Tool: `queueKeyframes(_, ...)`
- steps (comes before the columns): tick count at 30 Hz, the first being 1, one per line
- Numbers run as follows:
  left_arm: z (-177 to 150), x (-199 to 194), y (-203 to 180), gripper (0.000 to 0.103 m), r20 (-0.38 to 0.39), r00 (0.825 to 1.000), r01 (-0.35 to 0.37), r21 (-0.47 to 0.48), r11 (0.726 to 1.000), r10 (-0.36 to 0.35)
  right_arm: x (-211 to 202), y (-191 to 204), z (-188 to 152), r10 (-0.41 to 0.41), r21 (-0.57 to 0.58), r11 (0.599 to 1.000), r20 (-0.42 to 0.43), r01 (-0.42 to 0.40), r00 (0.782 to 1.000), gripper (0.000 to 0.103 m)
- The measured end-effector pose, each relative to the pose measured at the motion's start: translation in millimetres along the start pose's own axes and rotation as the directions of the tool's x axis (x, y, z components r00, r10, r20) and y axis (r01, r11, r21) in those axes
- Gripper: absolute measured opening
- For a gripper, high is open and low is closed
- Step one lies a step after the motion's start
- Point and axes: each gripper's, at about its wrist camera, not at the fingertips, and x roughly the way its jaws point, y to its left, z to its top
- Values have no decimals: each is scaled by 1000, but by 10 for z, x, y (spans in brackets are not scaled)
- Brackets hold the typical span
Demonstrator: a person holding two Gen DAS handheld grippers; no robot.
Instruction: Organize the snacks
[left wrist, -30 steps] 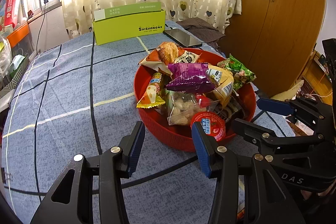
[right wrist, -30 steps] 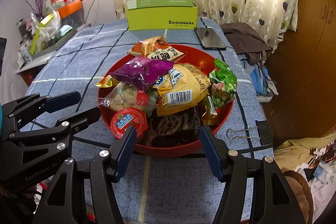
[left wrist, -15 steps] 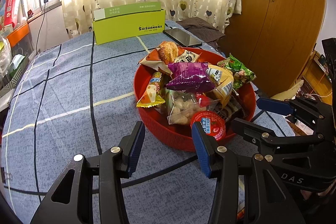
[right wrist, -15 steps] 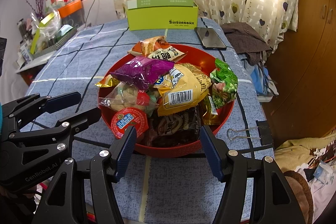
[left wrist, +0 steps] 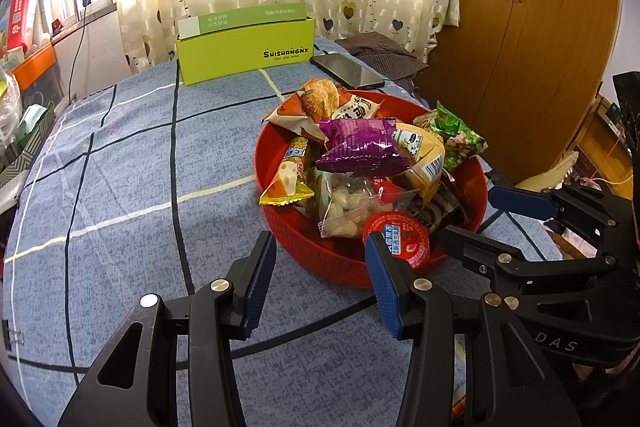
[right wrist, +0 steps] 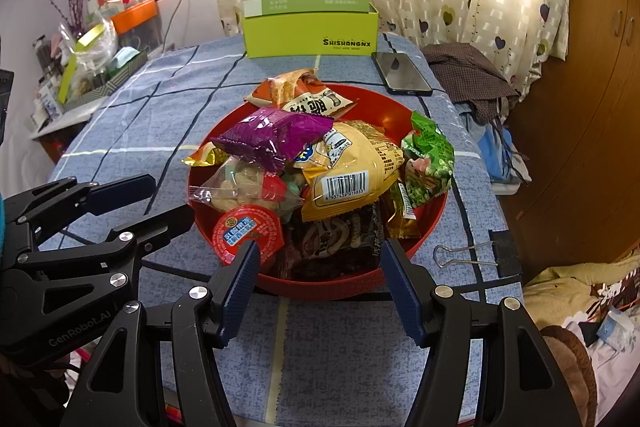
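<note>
Red bowl (right wrist: 434,223) heaped with snack packets, frame centre, on blue checked worktop (left wrist: 120,167). Left claw (left wrist: 320,251) and right claw (right wrist: 316,259) spread, empty, near rim. Green box (right wrist: 312,31), phone (right wrist: 400,73) behind; binder clip (right wrist: 468,253) right.

Snack packets (right wrist: 344,171) heaped in bowl (right wrist: 434,219), box (right wrist: 310,27) behind it, phone (right wrist: 400,73) beside box

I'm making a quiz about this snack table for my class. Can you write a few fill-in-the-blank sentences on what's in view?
1. The snacks are piled in a round ____ bowl.
2. The packet lying on top of the pile is ____.
3. Beside the green box lies a dark ____.
4. Both the left gripper and the right gripper hold ____.

Missing words: red; purple; phone; nothing
</note>
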Motion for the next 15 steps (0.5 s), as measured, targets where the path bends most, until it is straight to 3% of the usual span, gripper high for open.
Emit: queueKeyframes(15, 16, -8, -4, 48, -1, 1000, -2, 7, 1000, 2, -8, -4, 12, 0, 0, 1000, -1, 0, 1000, 62)
